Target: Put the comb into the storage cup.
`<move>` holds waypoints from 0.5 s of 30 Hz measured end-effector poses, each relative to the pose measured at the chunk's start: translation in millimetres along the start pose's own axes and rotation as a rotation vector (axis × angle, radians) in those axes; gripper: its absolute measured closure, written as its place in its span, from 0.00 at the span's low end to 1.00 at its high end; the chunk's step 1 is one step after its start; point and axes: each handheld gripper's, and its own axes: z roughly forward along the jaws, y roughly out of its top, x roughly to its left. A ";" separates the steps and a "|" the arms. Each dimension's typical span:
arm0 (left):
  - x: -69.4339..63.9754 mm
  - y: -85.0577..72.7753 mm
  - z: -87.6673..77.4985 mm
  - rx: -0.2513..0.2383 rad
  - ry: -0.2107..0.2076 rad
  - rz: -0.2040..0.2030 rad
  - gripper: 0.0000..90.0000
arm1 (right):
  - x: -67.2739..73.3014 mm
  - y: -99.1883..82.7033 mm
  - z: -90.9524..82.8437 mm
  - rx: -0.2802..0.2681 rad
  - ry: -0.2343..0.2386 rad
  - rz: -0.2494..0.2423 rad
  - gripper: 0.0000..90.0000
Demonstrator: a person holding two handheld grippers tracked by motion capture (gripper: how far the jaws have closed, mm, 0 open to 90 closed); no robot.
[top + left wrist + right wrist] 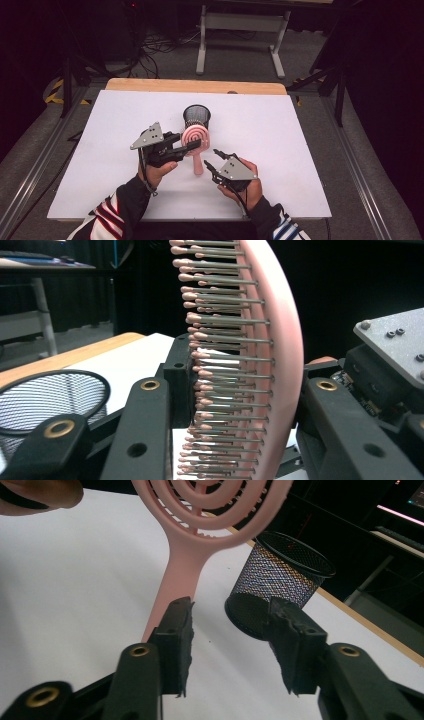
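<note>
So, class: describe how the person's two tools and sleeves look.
Both the left tool and the right tool are black, each topped by a grey three-cornered plate with small holes. Brass rivets dot the jaw arms. A black cable trails from each. The left sleeve has red-white stripes, the right sleeve blue-white.

Pink hairbrush (196, 141) with spiral-patterned head, grey pink-tipped bristles; black mesh cup (197, 116); white table (280, 135), pale wood far edge; black grippers
</note>
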 end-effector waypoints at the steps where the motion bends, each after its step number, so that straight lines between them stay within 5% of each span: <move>1: 0.0 0.0 0.0 0.000 0.000 0.000 0.70 | 0.0 0.0 0.0 0.000 0.000 0.000 0.59; 15: 10.0 6.1 -20.0 -0.011 0.049 0.027 0.70 | -32.5 -11.2 -25.2 -0.031 -0.061 0.052 0.41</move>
